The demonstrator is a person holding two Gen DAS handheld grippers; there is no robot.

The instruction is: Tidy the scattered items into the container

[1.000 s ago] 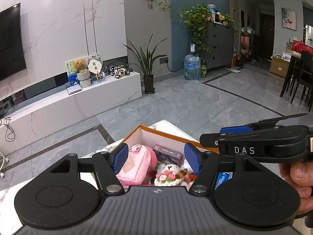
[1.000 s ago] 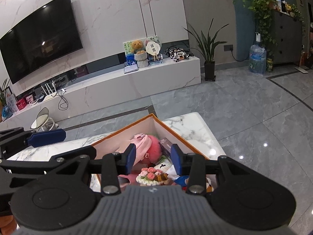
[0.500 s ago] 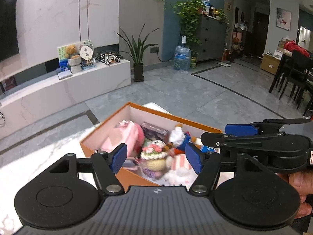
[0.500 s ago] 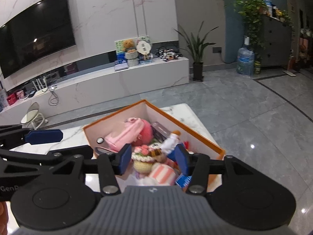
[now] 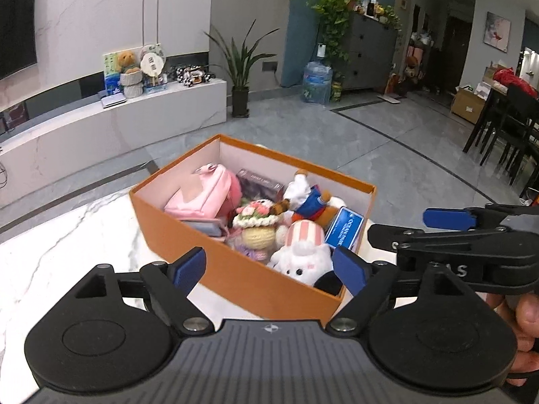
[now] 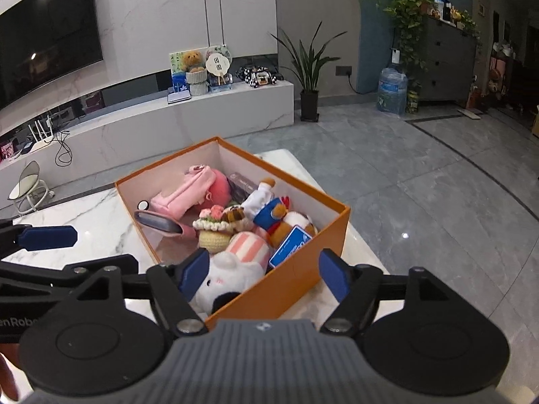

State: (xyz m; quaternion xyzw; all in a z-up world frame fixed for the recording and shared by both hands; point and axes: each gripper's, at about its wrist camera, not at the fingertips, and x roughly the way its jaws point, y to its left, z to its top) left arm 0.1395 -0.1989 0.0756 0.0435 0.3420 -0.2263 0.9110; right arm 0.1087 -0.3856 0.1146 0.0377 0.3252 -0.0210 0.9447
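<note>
An open orange cardboard box (image 5: 235, 276) sits on a white marble table (image 5: 67, 242). The box is full of toys. A pink cloth pouch (image 5: 205, 195) lies by the far wall of the box. In the middle of the box sits a small knitted doll with a flower hat (image 5: 257, 222). A white plush pig with a pink striped hat (image 5: 303, 252) lies by the near wall of the box. A blue card packet (image 5: 345, 230) leans at the right side of the box, next to a sailor duck plush (image 5: 306, 198).

The left gripper (image 5: 269, 267) hangs just in front of the box. Its jaws have just been opening and stand wide apart, with nothing squeezed between them. The right gripper (image 6: 262, 269) is over the near corner of the box. Its jaws have just been opening too, and they hold nothing.

Only the right view shows a grey flat case (image 6: 158, 224) inside the left wall of the box, and a black TV (image 6: 47, 37) far behind the box. Only the left view shows dark dining chairs (image 5: 505, 128) far to the right of the box, and a thumb (image 5: 529, 313) on the right gripper.
</note>
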